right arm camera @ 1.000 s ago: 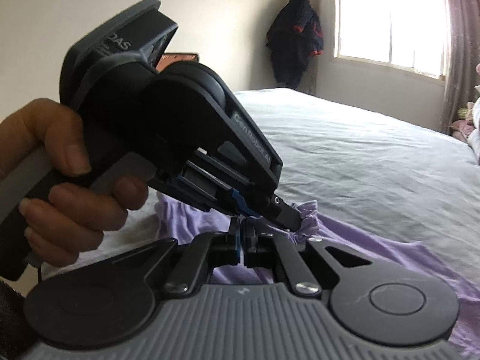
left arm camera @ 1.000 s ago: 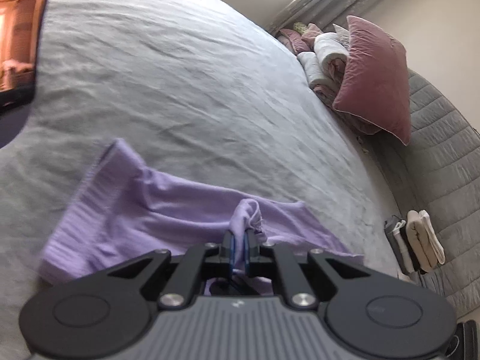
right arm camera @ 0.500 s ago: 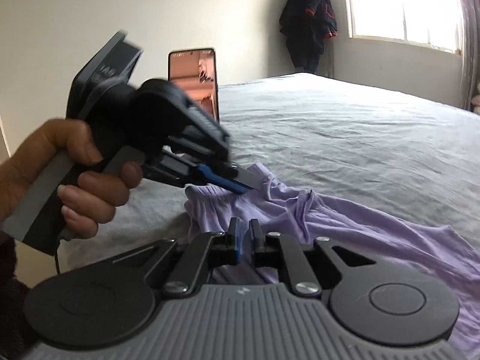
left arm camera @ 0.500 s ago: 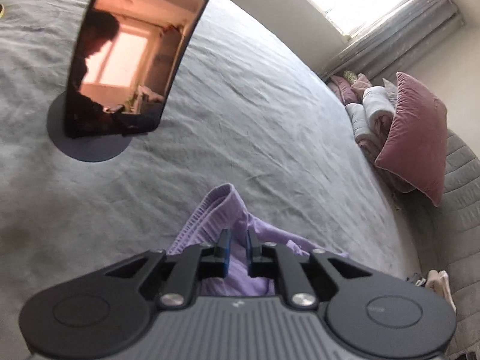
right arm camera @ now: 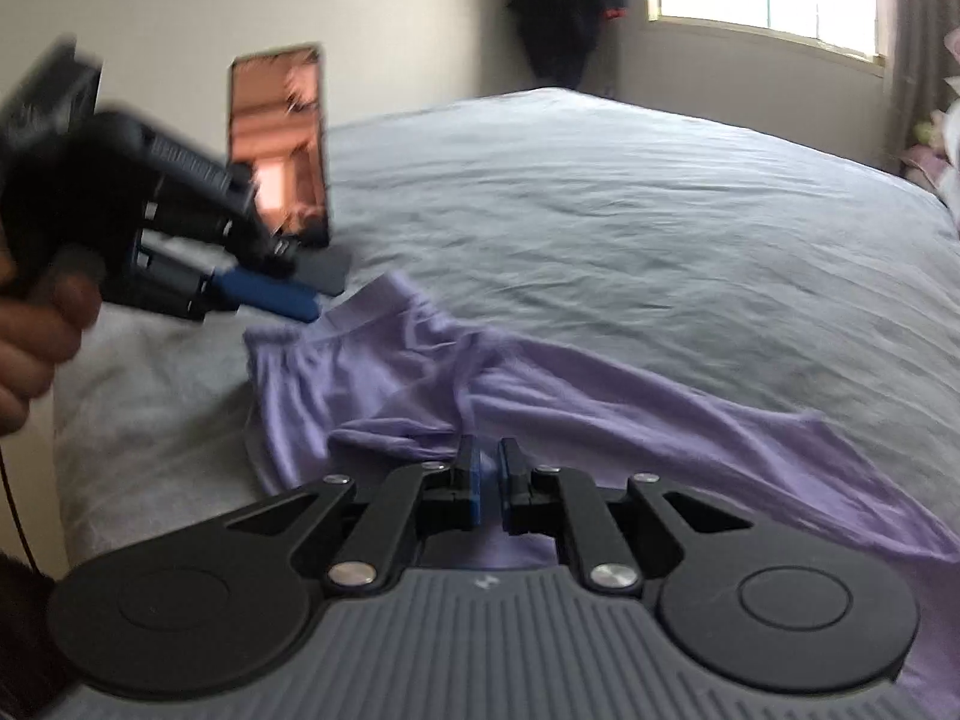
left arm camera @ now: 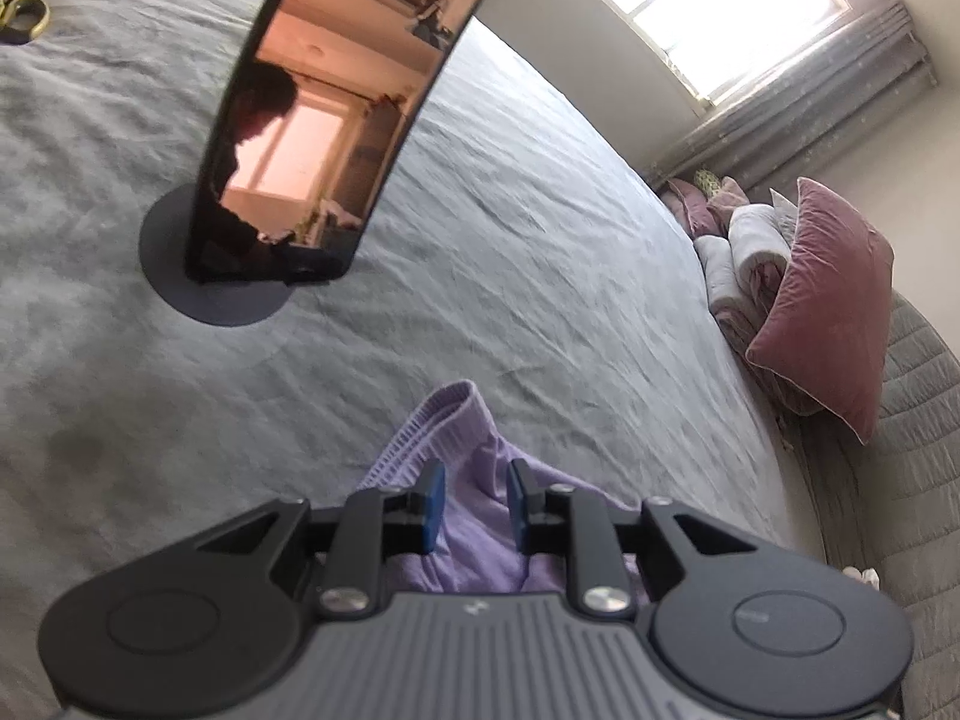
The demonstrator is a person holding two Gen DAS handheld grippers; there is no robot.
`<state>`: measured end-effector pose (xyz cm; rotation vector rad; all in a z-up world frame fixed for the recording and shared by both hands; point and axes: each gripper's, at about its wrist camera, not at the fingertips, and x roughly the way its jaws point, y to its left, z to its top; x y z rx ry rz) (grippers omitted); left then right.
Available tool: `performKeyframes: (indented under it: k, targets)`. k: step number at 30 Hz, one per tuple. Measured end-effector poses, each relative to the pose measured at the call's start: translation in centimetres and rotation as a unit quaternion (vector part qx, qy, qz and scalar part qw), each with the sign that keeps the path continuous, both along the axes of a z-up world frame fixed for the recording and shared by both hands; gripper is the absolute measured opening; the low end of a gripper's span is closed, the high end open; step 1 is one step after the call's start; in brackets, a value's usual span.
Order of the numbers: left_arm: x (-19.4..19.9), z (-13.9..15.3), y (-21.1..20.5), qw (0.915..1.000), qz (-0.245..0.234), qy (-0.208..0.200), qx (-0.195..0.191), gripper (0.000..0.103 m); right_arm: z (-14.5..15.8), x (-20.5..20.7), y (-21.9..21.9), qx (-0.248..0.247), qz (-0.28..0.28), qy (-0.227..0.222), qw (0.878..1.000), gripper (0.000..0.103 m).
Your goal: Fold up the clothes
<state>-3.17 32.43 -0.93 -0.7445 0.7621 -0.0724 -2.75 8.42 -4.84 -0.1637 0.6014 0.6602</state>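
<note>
Lilac fabric, a garment (left arm camera: 474,516) with a ribbed band, was seen in the left wrist view lying on the grey bedsheet (left arm camera: 540,276) close to the near edge of the bed, its band humped up just ahead of the left gripper (left arm camera: 468,501). The jaws of that gripper were seen standing apart, with cloth showing between them but nothing clamped. A phone on a round stand (left arm camera: 324,120) was seen farther in on the bed, and pink pillows (left arm camera: 834,306) were piled at its far end. In the right wrist view the same garment (right arm camera: 540,384) was shown spread lengthways along the near edge, rumpled, with one flap turned over on itself beside the right gripper (right arm camera: 487,483). The right gripper's jaws were seen parted by a narrow gap; a little cloth lay at their tips, but whether any was pinched could not be told. The left gripper (right arm camera: 288,300), held in a hand (right arm camera: 36,336), was blurred above the banded end. By the look of it, the garment was being laid out or regripped for a fold. A fresh hold on the band and on the loose flap would be called for, with the creases drawn flat.
</note>
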Motion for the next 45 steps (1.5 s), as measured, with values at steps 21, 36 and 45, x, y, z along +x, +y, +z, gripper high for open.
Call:
performKeyframes:
  k: [21,36,45]
  targets:
    - [2.0,-0.6,-4.8,0.9932,-0.105,-0.045,-0.023,0.021,0.2,1.8,0.9,0.072,-0.029,0.039,0.996,0.017]
    - [2.6,-1.1,-5.2,0.9887,-0.135,-0.064,-0.003,0.020,0.3,-1.3,1.8,0.145,0.000,0.065,0.987,0.044]
    - [2.7,-2.8,-5.9,0.9890,-0.080,-0.048,0.115,0.018,0.9,-1.4,-6.6,0.090,-0.109,0.007,0.990,0.065]
